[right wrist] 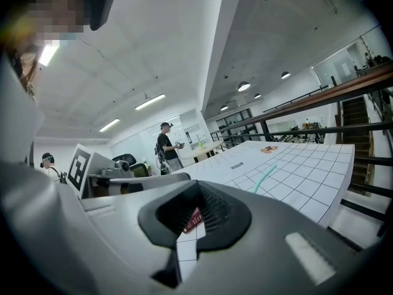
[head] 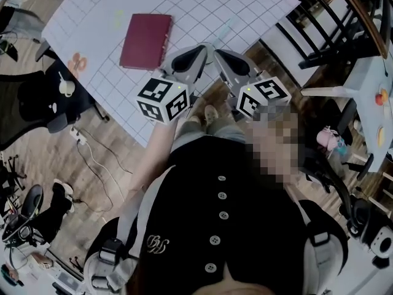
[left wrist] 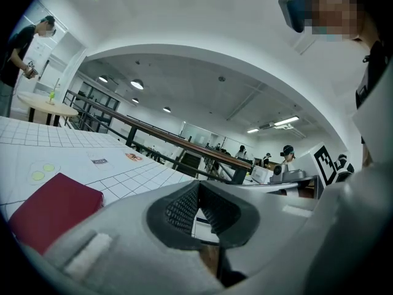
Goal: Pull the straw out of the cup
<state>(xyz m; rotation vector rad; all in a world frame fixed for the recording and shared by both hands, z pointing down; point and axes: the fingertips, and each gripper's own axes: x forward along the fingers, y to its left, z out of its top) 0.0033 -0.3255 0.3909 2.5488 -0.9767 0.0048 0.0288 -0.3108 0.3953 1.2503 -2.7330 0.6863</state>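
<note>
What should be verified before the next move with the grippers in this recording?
1. Cup located: not ok. No cup shows in any view.
2. Straw located: ok. A pale green straw lies flat on the white gridded table, in no cup.
3. Left gripper free: ok. Its jaws are together with nothing between them.
4. Right gripper free: ok. Its jaws are together and empty.
5. Jaws ready to take the straw: not ok. Both are shut and would probably need to open first.
6. Way to the straw clear: ok. The dark red book lies apart from it, toward the left side.
</note>
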